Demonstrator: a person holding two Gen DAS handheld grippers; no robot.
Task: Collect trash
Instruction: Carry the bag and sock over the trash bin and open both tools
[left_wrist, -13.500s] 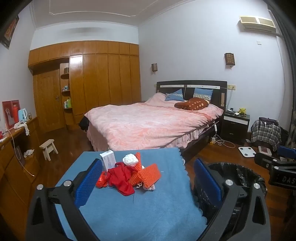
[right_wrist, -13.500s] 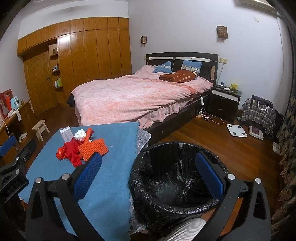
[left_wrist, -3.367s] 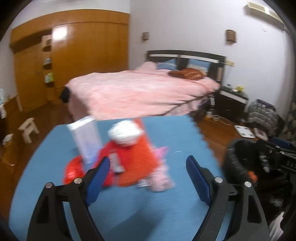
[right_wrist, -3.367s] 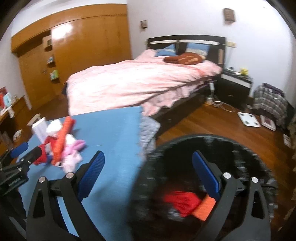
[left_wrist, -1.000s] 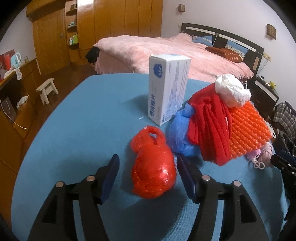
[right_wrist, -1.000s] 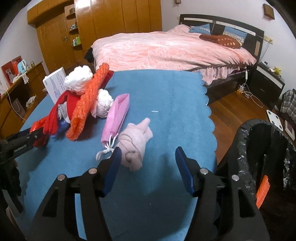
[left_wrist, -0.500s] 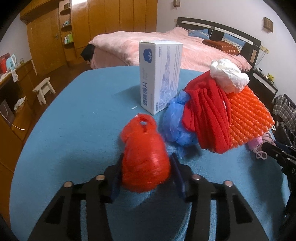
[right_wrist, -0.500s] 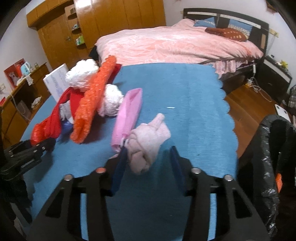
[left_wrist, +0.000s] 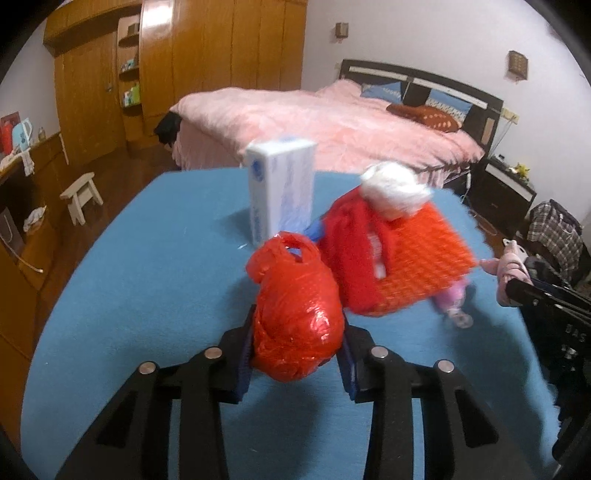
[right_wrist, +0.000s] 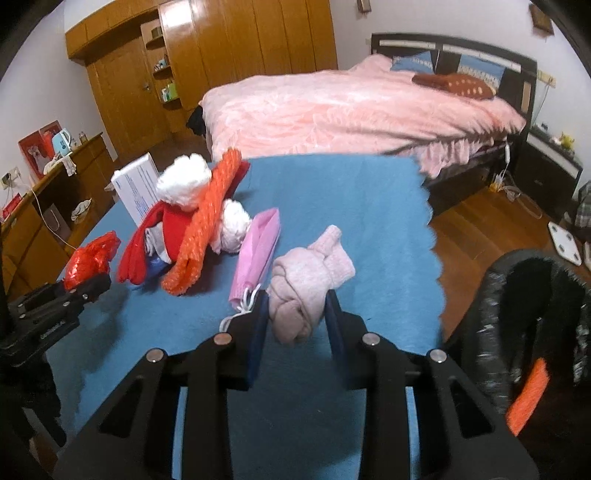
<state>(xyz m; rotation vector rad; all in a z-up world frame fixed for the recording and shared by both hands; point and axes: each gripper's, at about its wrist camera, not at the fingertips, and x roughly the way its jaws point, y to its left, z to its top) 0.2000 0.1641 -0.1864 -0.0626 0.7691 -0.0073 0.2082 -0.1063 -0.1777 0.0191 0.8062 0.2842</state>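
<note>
your left claw (left_wrist: 297, 349) has just closed, clamping the red plastic bag (left_wrist: 295, 314) above the blue surface (left_wrist: 147, 280) | your right claw (right_wrist: 295, 317) has just closed, pinching the knotted pink sock (right_wrist: 306, 284) beside the pink mask (right_wrist: 258, 251)

On the table (right_wrist: 369, 206) we see the box (left_wrist: 279, 192) standing behind the heaped trash (left_wrist: 388, 254), the mask (right_wrist: 258, 251) lying right of it — the bin (right_wrist: 495, 295) sits off the table's right edge, the bed (right_wrist: 351, 103) behind.
</note>
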